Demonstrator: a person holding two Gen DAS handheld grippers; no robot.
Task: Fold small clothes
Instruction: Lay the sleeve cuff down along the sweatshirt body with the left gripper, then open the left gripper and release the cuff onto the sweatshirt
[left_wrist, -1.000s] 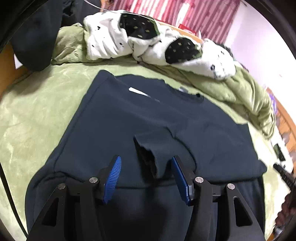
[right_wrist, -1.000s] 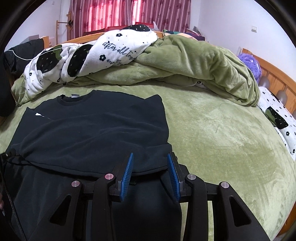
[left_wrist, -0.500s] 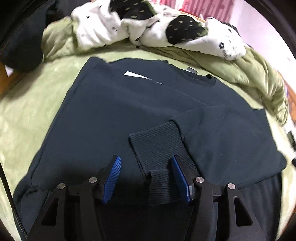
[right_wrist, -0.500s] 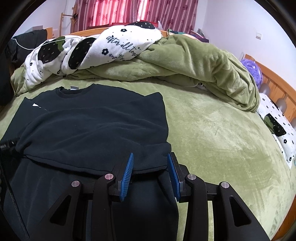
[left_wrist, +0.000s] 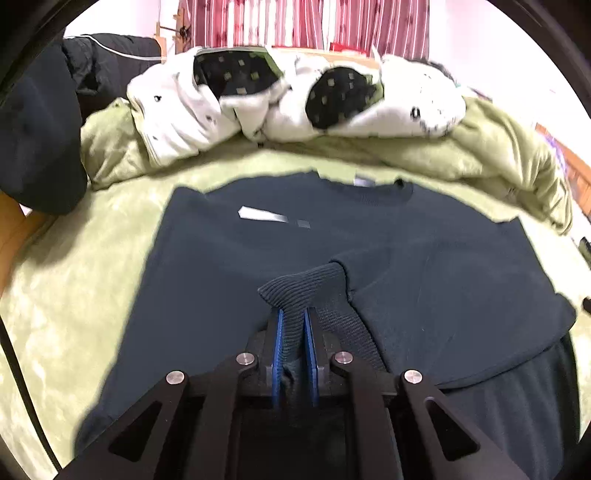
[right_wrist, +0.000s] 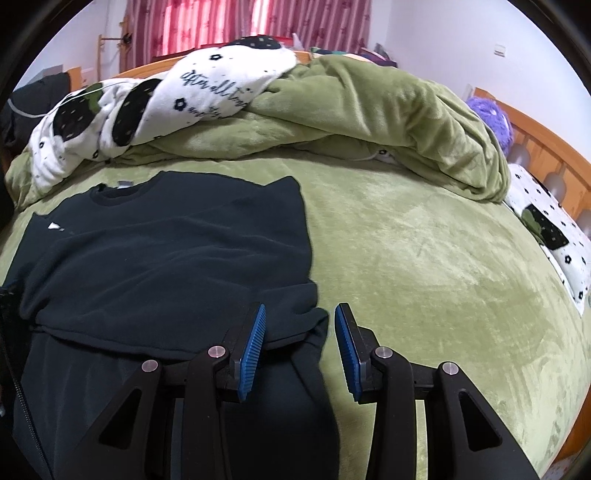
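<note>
Your left gripper (left_wrist: 293, 328) is closing on the ribbed cuff (left_wrist: 306, 291) of the dark sweatshirt (left_wrist: 221, 266), and the blue pads (left_wrist: 277, 350) already press the cuff from both sides. The cuff bunches up just ahead of the fingertips, and the sleeve (left_wrist: 443, 288) it belongs to lies folded across the body of the garment.

The sweatshirt lies flat on the green plush bedspread (right_wrist: 424, 266), neck towards the heaped bedding, with a small white mark (left_wrist: 258, 214) on the chest. In the right wrist view, its folded right edge (right_wrist: 306, 229) runs fairly straight down towards your right gripper (right_wrist: 298, 332).

Your right gripper has its jaws parted, one pad over the dark fabric and the other over the bedspread, with the lower corner of the folded sweatshirt between them. The pads do not seem to pinch the cloth, though the fisheye angle makes it hard to be sure they are clear of it.

Beyond the collar (left_wrist: 373, 192) lie a rumpled green blanket (right_wrist: 369, 110) and a white quilt with black patches (left_wrist: 295, 99). Red striped curtains (right_wrist: 251, 26) hang behind the bed.
</note>
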